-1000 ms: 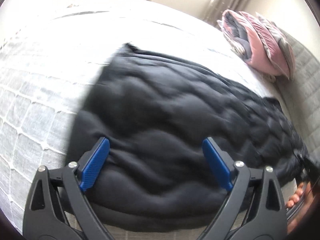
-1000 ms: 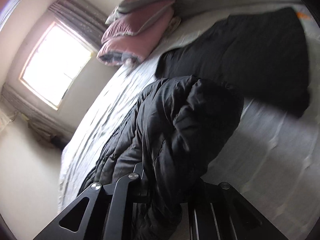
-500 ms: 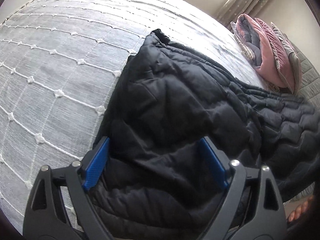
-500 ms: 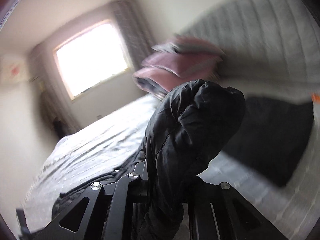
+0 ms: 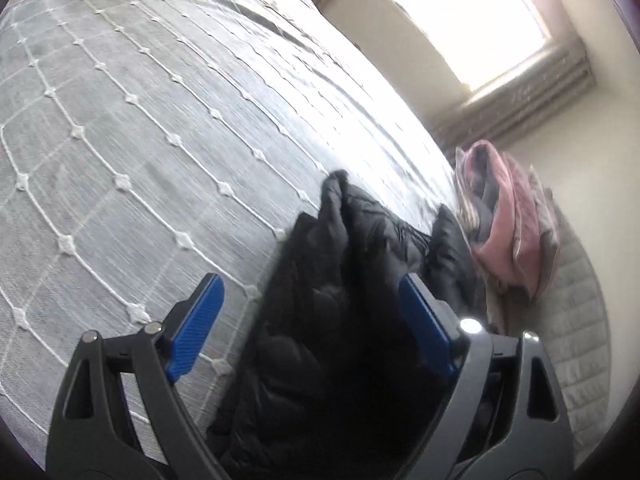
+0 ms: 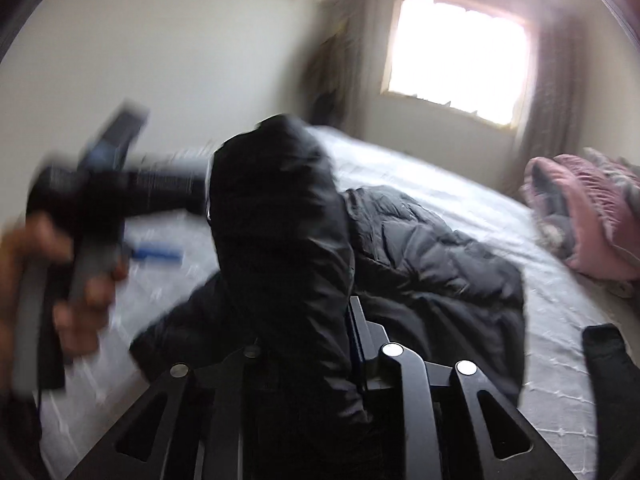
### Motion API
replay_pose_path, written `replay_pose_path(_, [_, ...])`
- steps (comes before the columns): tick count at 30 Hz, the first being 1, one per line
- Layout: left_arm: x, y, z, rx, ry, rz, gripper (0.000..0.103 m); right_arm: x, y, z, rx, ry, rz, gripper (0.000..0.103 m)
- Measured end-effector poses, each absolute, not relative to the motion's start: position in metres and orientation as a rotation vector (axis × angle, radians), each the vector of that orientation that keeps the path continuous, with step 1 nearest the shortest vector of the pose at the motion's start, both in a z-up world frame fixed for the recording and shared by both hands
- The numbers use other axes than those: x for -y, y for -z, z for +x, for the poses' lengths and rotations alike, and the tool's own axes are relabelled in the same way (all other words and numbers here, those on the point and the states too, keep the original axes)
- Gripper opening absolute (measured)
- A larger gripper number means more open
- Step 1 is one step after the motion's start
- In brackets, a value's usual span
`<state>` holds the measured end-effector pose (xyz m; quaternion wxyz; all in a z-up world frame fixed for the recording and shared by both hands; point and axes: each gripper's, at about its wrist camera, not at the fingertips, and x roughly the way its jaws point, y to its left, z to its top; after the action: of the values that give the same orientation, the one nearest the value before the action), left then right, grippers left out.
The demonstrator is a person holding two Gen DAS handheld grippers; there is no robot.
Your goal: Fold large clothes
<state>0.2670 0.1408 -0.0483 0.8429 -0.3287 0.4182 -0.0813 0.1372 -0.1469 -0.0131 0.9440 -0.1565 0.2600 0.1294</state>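
A black quilted jacket lies rumpled on the grey-white bedspread. My left gripper is open, its blue pads spread wide just above the jacket's near part, holding nothing. My right gripper is shut on a bunched fold of the jacket, lifted above the bed; the rest of the jacket trails on the bed behind it. The left gripper's body and the hand on it show blurred at the left of the right wrist view.
Folded pink and grey bedding is stacked by the grey headboard; it also shows in the right wrist view. A bright window with curtains is behind the bed. A dark item lies at the right edge of the bed.
My right gripper has swung round and lifted the jacket fold higher. My left gripper has tilted up and drawn back, still open, so more bedspread and the window show.
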Motion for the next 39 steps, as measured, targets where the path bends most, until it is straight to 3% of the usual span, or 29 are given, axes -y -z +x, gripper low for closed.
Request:
replay_pose_path(6, [-0.126, 0.049, 0.274, -0.911, 0.237, -0.689, 0.089, 0.135, 0.030, 0.115, -0.651, -0.452, -0.398, 0.067])
replay_pose_path(10, [-0.113, 0.035, 0.271, -0.890, 0.264, -0.608, 0.089, 0.172, -0.006, 0.078, -0.604, -0.641, -0.160, 0.071])
replay_pose_path(13, [-0.104, 0.021, 0.265, -0.858, 0.313, -0.523, 0.089, 0.215, -0.029, 0.068, -0.498, -0.629, 0.005, 0.080])
replay_pose_path(18, [-0.079, 0.001, 0.255, -0.796, 0.310, -0.356, 0.089, 0.276, -0.015, 0.111, -0.576, -0.330, 0.291, 0.080])
replay_pose_path(28, [-0.079, -0.007, 0.249, -0.759, 0.283, -0.298, 0.089, 0.207, 0.035, 0.147, -0.763, -0.394, 0.027, 0.078])
replay_pose_path(39, [-0.054, 0.006, 0.263, -0.833, 0.255, -0.226, 0.089, 0.178, 0.075, 0.160, -0.887, -0.472, 0.003, 0.079])
